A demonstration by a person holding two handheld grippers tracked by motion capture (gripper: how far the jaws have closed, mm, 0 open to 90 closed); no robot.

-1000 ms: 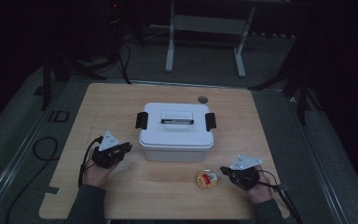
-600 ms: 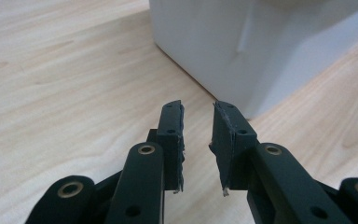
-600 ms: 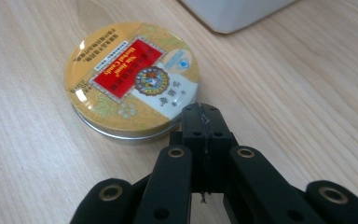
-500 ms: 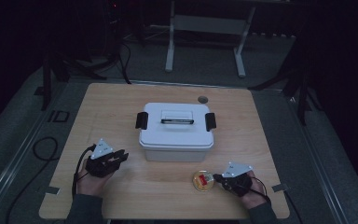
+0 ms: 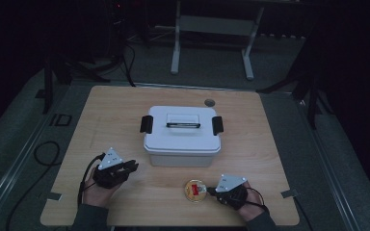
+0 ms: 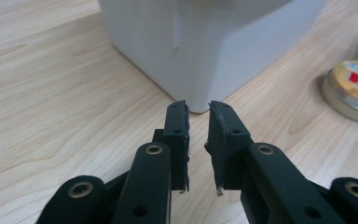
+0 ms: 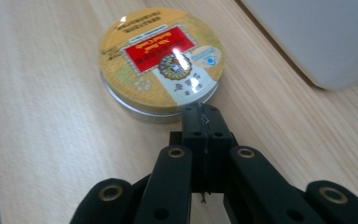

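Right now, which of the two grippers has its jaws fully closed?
The right gripper: its jaws meet with no gap, tips at the round tin. The left gripper shows a narrow gap, holding nothing.

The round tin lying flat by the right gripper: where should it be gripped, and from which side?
Probably across its rim. The round tin lies flat, label up, low and wide, so only the thin side wall gives the jaws purchase. The right gripper is shut, its tips at the near edge; it should open wide and come in low from that side, straddling the tin.
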